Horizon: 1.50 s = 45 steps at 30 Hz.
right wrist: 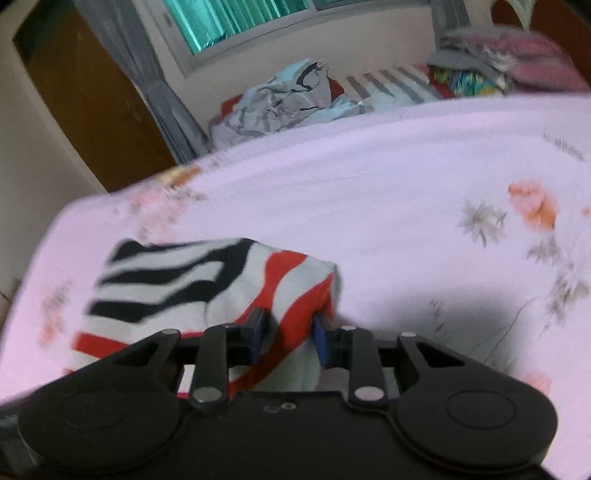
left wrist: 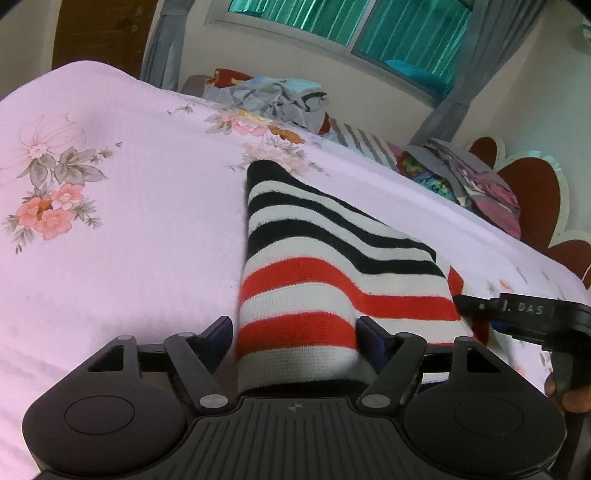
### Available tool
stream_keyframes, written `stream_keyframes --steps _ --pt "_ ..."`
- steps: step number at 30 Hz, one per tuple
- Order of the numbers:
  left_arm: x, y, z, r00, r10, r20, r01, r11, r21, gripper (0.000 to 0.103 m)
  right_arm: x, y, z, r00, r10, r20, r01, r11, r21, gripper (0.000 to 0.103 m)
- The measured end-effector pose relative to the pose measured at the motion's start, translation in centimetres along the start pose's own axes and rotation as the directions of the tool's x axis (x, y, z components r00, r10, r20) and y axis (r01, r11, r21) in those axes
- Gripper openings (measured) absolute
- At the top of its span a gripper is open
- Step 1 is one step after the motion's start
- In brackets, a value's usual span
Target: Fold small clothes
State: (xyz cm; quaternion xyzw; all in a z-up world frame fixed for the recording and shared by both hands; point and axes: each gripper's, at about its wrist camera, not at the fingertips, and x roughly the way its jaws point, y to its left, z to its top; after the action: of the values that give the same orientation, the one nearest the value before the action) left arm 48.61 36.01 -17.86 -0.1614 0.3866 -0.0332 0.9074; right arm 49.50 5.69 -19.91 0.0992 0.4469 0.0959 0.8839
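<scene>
**Striped garment between both grippers**

Garment, a knit striped in black, white and red (left wrist: 314,280), lies folded on the pink floral bedsheet (left wrist: 129,258). It runs between the left gripper's (left wrist: 295,332) wide-spread jaws, which stand released. The right gripper (right wrist: 288,325) seems clenched on a red-striped fold, though blurred.

A pale pink bedspread printed with pink and orange flowers and grey leaves (left wrist: 110,229) covers the bed. At its far edge lies a crumpled heap of light blue and grey cloth (left wrist: 277,98), with a grey-and-white striped fabric (left wrist: 362,142) just beside it. Further along that edge, towards the corner by the headboard, sits a pile of pink, purple and multicoloured fabrics (left wrist: 476,184). A dark red scalloped headboard with a pale border (left wrist: 535,195) stands behind that pile. Beyond the bed, grey curtains (right wrist: 155,81) flank a window with teal glass (left wrist: 402,29), and a brown wooden door (right wrist: 85,96) stands beside the curtain.
</scene>
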Motion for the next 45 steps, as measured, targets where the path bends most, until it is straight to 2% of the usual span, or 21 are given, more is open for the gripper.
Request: stream_keyframes --steps 5,11,16,19,23,26,29,33,37,40,45 --pt "-1.2 -0.9 0.1 1.0 0.017 -0.007 -0.017 0.999 0.043 0.073 -2.6 0.6 0.1 0.999 0.017 0.031 -0.017 1.0 -0.006 0.033" --pt "-3.6 -2.0 -0.8 0.999 0.039 -0.006 -0.038 0.996 0.082 0.073 -8.5 2.3 -1.7 0.992 0.078 0.097 -0.07 0.994 -0.085 0.034" --pt "-6.0 -2.6 -3.0 0.999 0.046 0.012 -0.047 0.994 0.099 0.077 -11.5 4.0 -5.1 0.992 0.049 0.116 -0.028 0.984 -0.177 0.034" --pt "-6.4 -2.7 -4.5 0.998 0.055 -0.002 -0.055 0.99 0.126 0.08 -11.2 4.1 -7.1 0.996 -0.004 0.093 0.023 0.979 -0.202 0.031" --pt "-6.5 -2.1 -5.2 0.999 0.047 -0.02 -0.045 0.993 0.11 0.081 -9.4 3.0 -8.6 0.997 -0.06 0.048 0.068 0.981 -0.184 0.03" --pt "-6.8 -2.2 -5.2 0.998 0.05 -0.032 -0.046 0.993 0.11 0.081 -9.5 3.0 -8.9 0.997 -0.06 0.046 0.066 0.988 -0.141 0.03" --pt "-7.4 -2.3 -5.4 0.998 0.046 -0.033 -0.041 0.992 0.12 0.082 -11.0 3.9 -9.5 0.995 -0.049 0.083 0.061 0.986 -0.153 0.028" --pt "-7.3 -2.1 -6.2 0.998 0.041 -0.053 -0.034 0.993 0.113 0.083 -9.7 2.5 -10.8 0.996 -0.086 0.016 0.088 0.99 -0.108 0.031" --pt "-6.9 -2.2 -6.3 0.997 0.041 -0.059 -0.034 0.991 0.127 0.085 -8.8 1.9 -11.2 0.996 -0.092 0.005 0.092 0.993 -0.068 0.033" --pt "-6.6 -2.3 -6.4 0.997 0.037 -0.07 -0.027 0.99 0.136 0.09 -8.4 1.9 -11.6 0.994 -0.106 0.008 0.106 0.992 -0.072 0.039" --pt "-6.1 -2.4 -6.5 0.996 0.021 -0.081 -0.011 0.993 0.117 0.096 -8.5 1.8 -11.6 0.995 -0.104 -0.002 0.104 0.993 -0.064 0.039"
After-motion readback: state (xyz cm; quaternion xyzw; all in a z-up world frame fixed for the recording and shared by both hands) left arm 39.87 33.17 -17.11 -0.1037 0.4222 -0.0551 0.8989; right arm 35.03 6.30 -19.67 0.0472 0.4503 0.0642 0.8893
